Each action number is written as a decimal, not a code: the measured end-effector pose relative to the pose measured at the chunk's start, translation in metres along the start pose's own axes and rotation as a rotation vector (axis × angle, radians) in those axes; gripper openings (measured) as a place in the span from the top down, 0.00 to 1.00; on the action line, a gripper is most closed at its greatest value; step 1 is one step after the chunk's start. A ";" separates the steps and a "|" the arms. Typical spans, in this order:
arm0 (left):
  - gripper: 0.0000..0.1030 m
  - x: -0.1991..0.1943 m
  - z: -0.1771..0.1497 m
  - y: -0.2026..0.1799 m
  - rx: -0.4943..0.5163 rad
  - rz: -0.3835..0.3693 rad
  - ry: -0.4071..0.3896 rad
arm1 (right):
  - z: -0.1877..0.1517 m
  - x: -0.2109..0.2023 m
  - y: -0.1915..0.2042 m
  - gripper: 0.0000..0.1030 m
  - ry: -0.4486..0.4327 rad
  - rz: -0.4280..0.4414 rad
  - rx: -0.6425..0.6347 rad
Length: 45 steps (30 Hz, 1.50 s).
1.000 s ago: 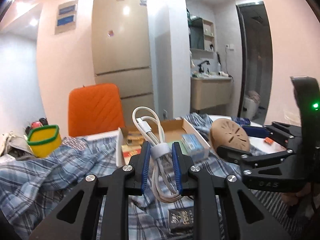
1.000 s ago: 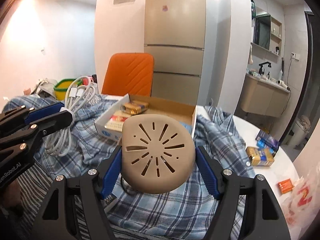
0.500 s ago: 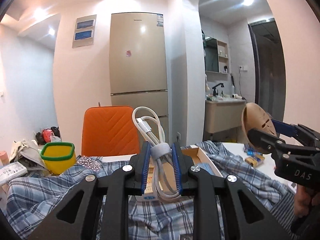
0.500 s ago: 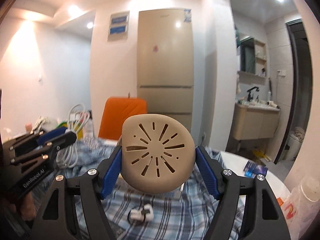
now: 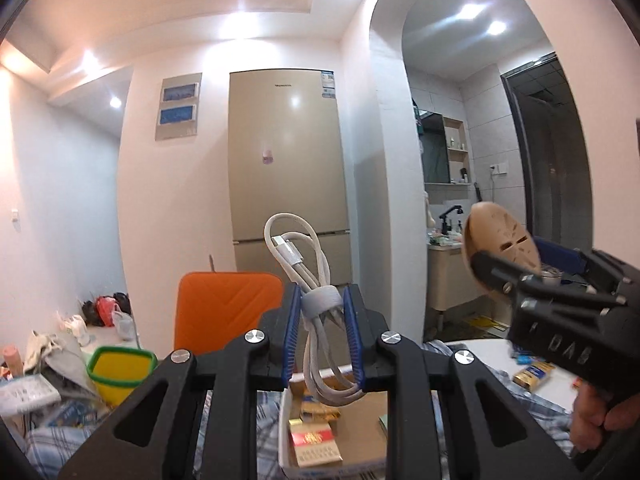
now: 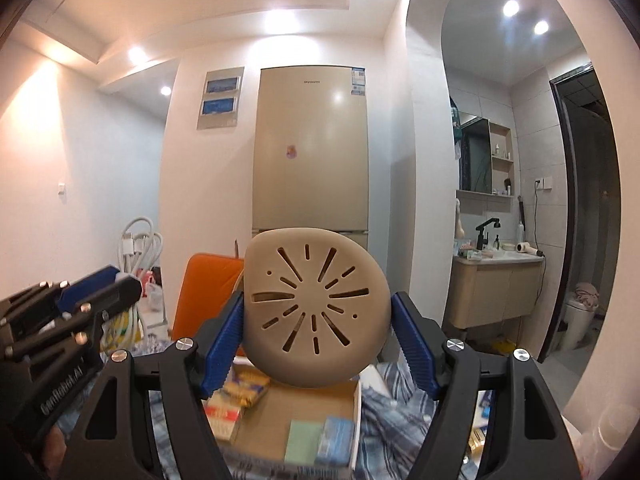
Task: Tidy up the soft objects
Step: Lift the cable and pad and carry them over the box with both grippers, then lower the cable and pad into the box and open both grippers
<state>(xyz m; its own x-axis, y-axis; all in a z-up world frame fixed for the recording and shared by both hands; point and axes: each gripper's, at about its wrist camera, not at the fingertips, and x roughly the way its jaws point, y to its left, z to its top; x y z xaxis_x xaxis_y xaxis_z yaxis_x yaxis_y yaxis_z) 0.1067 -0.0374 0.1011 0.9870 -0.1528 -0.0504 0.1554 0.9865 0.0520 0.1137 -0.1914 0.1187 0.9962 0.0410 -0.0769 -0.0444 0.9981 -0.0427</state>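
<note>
Both grippers have risen above the cardboard box [image 6: 304, 408]: left gripper [image 5: 322, 336] clamped on the white cable bundle [image 5: 308, 280], right gripper [image 6: 318, 332] clamped on the beige slotted pad [image 6: 316, 304].

Bright ceiling spotlights [image 6: 280, 20] flare white and glint on the fridge [image 5: 294, 101], walls bow at the fisheye edges with dark corners, and the cardboard box [image 6: 304, 428] below smears with blur.

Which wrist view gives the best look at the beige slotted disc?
The right wrist view: the beige slotted disc faces the camera, slots visible, clamped in the right gripper. The left wrist view shows it only edge-on at the right, partly hidden by that gripper.
</note>
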 end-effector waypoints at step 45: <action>0.80 0.137 -0.092 0.015 -0.039 -0.085 0.556 | -0.147 0.179 0.021 0.28 0.557 0.088 -0.008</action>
<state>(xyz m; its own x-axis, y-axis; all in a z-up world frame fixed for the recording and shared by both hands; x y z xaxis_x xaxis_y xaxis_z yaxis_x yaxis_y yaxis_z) 0.2400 -0.0380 0.0034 0.7991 -0.1881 -0.5710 0.2216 0.9751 -0.0112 0.2800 -0.1703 -0.0424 0.7990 0.0912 -0.5944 -0.1278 0.9916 -0.0197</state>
